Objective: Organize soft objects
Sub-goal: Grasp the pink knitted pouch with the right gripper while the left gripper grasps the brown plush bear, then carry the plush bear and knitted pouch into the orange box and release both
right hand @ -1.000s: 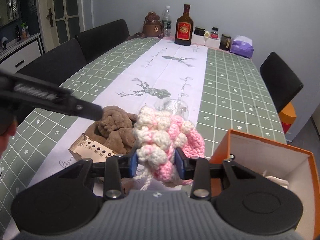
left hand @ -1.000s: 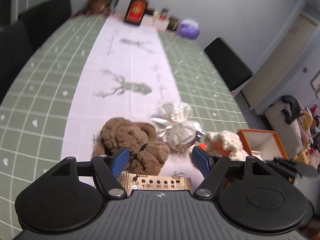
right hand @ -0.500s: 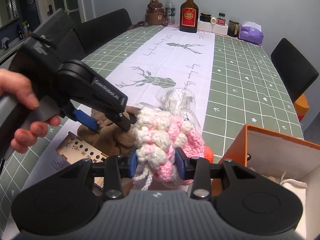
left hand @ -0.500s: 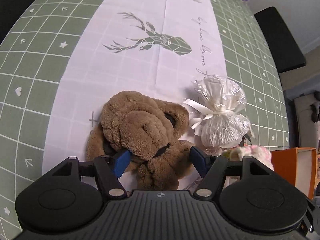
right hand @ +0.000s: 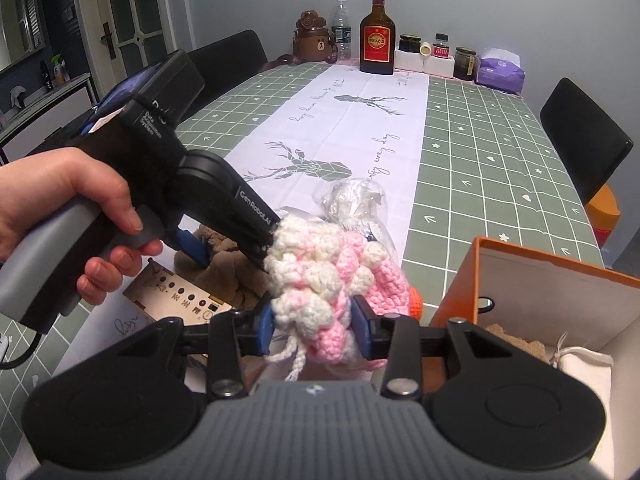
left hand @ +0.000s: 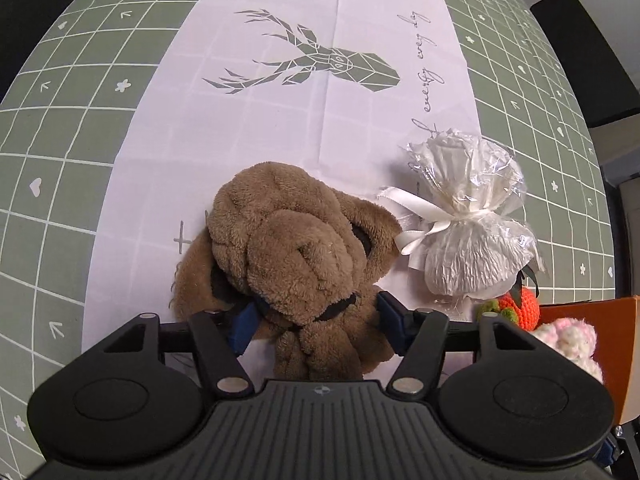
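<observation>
A brown plush bear (left hand: 296, 252) lies on the white table runner (left hand: 320, 92). My left gripper (left hand: 316, 316) is open, its blue fingers on either side of the bear's lower body, touching the plush. My right gripper (right hand: 314, 326) is shut on a pink and white crochet piece (right hand: 324, 276), held above the table beside the open orange box (right hand: 532, 280). In the right wrist view the left gripper (right hand: 216, 216) is over the bear (right hand: 218, 268). A white cellophane-wrapped bundle (left hand: 468, 236) and an orange crochet fruit (left hand: 520, 308) lie right of the bear.
A flat wooden board with holes (right hand: 180, 292) lies near the bear. The orange box holds a white pouch (right hand: 584, 364). A bottle (right hand: 374, 36), jars and a purple pack (right hand: 500, 70) stand at the far end. Black chairs (right hand: 580, 136) line the table.
My left gripper has dropped down and forward over the bear, its fingers now around the body. My right gripper still holds the crochet piece, nearly still.
</observation>
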Demonstrator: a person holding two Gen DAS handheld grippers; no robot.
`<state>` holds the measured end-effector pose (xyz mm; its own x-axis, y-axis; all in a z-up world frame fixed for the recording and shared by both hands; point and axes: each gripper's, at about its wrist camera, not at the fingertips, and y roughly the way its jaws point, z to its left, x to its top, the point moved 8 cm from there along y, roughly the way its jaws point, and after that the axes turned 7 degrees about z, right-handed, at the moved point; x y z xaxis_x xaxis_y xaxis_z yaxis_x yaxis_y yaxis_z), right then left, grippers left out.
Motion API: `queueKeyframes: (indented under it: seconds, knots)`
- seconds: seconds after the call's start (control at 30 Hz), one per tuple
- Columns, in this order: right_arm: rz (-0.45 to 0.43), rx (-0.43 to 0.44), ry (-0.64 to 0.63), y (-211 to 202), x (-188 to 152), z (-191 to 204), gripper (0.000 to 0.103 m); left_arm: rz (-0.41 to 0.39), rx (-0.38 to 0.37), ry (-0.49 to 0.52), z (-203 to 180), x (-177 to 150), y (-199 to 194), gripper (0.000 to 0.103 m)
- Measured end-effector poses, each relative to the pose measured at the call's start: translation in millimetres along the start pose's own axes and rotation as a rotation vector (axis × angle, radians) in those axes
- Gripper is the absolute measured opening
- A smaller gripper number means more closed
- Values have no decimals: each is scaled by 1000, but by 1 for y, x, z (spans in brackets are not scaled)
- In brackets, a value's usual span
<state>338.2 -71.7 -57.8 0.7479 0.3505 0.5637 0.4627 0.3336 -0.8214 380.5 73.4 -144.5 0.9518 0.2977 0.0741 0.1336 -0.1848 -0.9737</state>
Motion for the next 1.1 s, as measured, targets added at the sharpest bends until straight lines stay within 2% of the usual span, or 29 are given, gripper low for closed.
queueKeyframes:
  seconds: [0.13,0.37,0.47,0.57,0.63,0.8,0.93,1.1]
  knots:
    - [-10,-10,4,-3,-1,-2,39,-50,-14,24,0,-1,-8,55]
    - [-51,-21,1,-20,-5,3,39,-180,-85,51,2,-8,-44,53]
    - [-85,-16,20,-32,-9,7,39,-279,-152,69,0,-19,-76,53]
    - [-137,-3,44,-49,-13,12,39,-429,-171,128,-3,-33,-114,53]
    - [-168,-6,44,-59,-17,17,39,-502,-189,165,-6,-47,-135,53]
    - [-229,14,66,-86,-36,32,39,-592,-216,275,-16,-106,-164,53]
    - [-265,24,60,-107,-57,45,39,-627,-228,319,-20,-155,-164,53]
    - [-272,41,111,-128,-92,42,39,-617,-246,337,-19,-199,-155,53]
